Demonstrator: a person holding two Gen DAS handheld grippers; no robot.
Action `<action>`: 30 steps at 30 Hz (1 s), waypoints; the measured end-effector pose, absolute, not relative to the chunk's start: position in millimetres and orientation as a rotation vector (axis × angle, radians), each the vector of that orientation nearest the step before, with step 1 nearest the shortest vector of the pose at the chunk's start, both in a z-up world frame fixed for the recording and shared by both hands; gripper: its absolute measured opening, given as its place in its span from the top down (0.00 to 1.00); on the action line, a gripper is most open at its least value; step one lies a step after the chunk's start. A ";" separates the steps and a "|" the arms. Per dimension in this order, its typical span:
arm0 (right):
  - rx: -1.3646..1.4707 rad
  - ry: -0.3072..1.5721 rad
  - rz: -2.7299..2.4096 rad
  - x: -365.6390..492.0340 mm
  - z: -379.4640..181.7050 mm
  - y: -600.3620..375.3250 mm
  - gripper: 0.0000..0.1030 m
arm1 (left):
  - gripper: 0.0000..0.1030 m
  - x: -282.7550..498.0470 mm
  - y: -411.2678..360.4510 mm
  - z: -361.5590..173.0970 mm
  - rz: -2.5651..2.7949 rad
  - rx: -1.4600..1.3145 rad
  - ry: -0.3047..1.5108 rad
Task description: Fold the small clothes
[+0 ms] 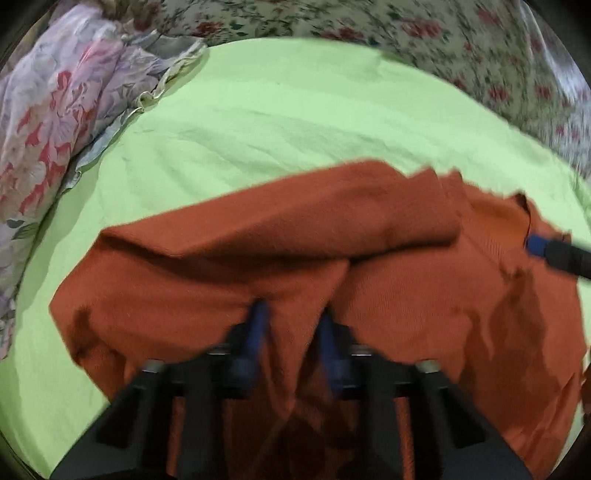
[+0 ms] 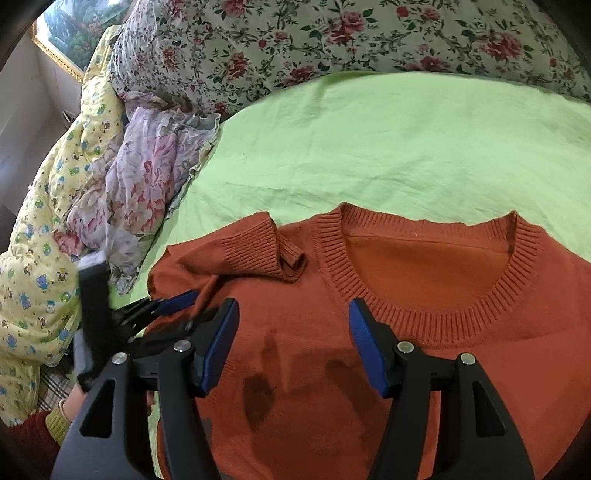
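An orange knitted sweater [image 2: 424, 369] lies front up on the green sheet [image 2: 369, 147], ribbed collar [image 2: 424, 306] toward the far side. One sleeve is folded in over the chest, and its cuff [image 2: 266, 251] rests beside the collar. My left gripper [image 1: 293, 310] points steeply down at the sweater [image 1: 369, 295] with a raised fold of the knit pinched between its blue pads. In the right wrist view the left gripper [image 2: 184, 308] grips that fold at the sweater's left edge. My right gripper [image 2: 293, 325] hovers open over the chest below the collar, with nothing between its fingers.
Crumpled pale floral cloth [image 2: 147, 192] and a yellow cartoon-print quilt [image 2: 44, 240] are heaped along the left. Rose-print bedding [image 2: 369, 33] runs across the back. A person's hand and sleeve [image 2: 55, 413] show at the lower left. Bare green sheet [image 1: 295, 110] lies beyond the sweater.
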State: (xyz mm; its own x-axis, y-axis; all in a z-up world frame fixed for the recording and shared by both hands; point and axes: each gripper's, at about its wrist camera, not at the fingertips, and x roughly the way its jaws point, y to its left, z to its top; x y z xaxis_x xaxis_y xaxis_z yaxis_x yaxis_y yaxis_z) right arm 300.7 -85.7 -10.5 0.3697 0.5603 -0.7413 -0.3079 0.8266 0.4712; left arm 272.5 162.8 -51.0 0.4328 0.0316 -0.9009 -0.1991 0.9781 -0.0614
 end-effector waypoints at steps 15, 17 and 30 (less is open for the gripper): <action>0.447 1.021 0.426 267.9 -6.2 -161.9 0.39 | 0.98 230.1 91.4 68.3 -0.333 -0.464 0.845; 0.472 1.011 0.382 256.3 -4.3 -178.9 0.39 | 0.98 231.0 68.2 65.0 -0.363 -0.449 0.850; 0.507 1.055 0.315 173.2 -17.5 -216.9 0.39 | 0.43 212.0 25.2 -16.9 -0.265 -0.212 1.147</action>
